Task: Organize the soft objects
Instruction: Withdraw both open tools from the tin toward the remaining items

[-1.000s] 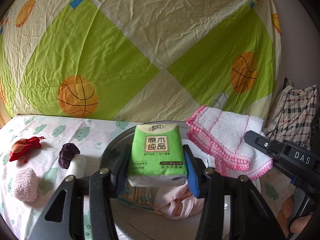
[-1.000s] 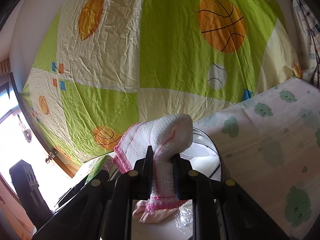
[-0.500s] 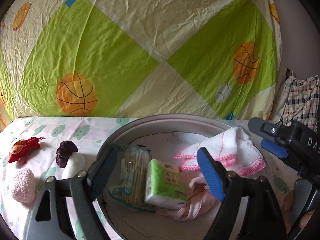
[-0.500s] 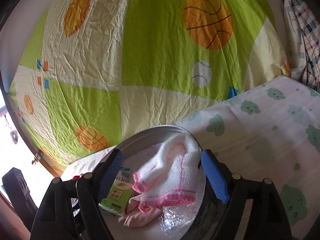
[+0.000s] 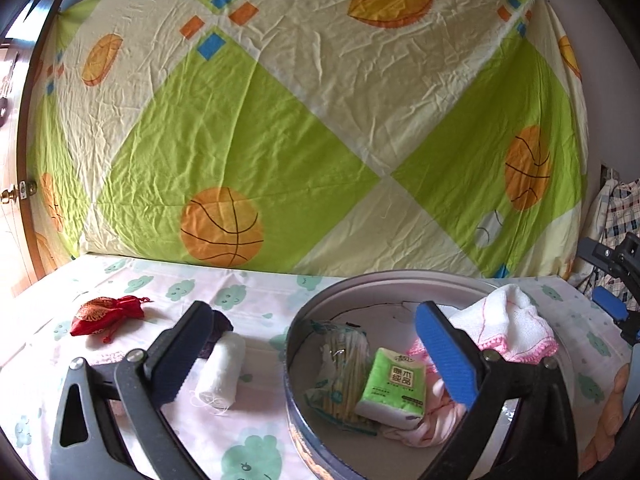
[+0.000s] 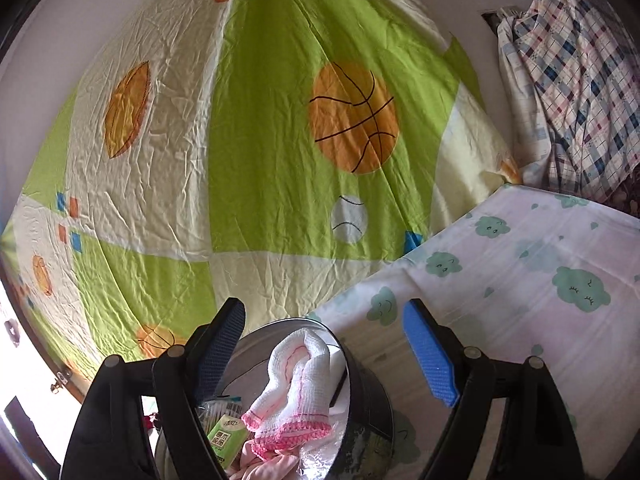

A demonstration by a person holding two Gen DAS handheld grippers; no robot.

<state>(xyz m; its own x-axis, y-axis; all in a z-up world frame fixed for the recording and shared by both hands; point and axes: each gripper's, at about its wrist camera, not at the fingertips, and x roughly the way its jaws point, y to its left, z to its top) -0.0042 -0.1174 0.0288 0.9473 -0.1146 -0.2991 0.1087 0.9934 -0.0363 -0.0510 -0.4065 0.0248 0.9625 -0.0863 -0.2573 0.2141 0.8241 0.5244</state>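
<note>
over the round tin [image 5: 294, 344] at the bed's right edge | left gripper [image 5: 316, 354] level, jaws apart, empty | right gripper [image 6: 324, 356] tilted, jaws apart above white towel [image 6: 298, 384]

The hanging sheet [image 5: 280, 120] is lime green and cream with orange basketballs. The bed cover [image 5: 248, 300] is pale pink with green clouds. A green tissue pack [image 5: 394, 388], a white cloth [image 5: 516, 328] edged in pink and a red patterned pouch [image 5: 106, 314] show too.
</note>
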